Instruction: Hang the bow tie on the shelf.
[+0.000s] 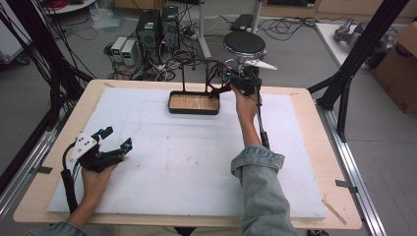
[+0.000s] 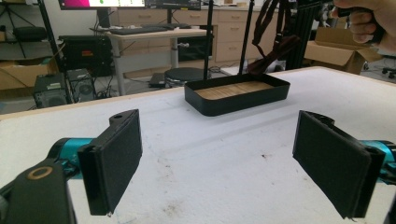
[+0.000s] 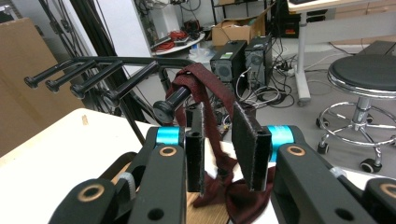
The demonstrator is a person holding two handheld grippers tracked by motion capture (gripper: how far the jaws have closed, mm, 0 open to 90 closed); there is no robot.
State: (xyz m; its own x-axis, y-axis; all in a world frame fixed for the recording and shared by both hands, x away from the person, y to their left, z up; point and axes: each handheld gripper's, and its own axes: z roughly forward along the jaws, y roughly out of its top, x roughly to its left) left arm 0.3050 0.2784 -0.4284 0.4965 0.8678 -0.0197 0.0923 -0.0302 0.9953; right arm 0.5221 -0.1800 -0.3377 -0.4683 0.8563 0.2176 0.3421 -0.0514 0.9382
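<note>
The right gripper [image 1: 231, 88] is at the table's [image 1: 305, 206] far edge, about 12 o'clock in the high view, beside the rack [image 1: 196, 66] that rises from a black tray [image 1: 193, 109] with a wooden floor. A dark red strap [image 3: 205, 88] hangs over one of the rack's pegs [image 3: 175, 100]; in the right gripper view it drops from about 11 o'clock down between the two jaws. The jaws stand close together around the strap, with narrow gaps still visible beside it, so I cannot tell whether the pads actually press on it. The strap's lower end bunches just under the jaws, over the tray.

The left gripper [image 1: 115, 140] is at about 8 o'clock on the white mat [image 1: 187, 157], well apart from the tray, held in the person's left hand [image 1: 96, 179]. Its jaws are wide apart with nothing between them. In the left gripper view the tray lies at 12 o'clock, the strap hanging behind it at about 1 o'clock.
</note>
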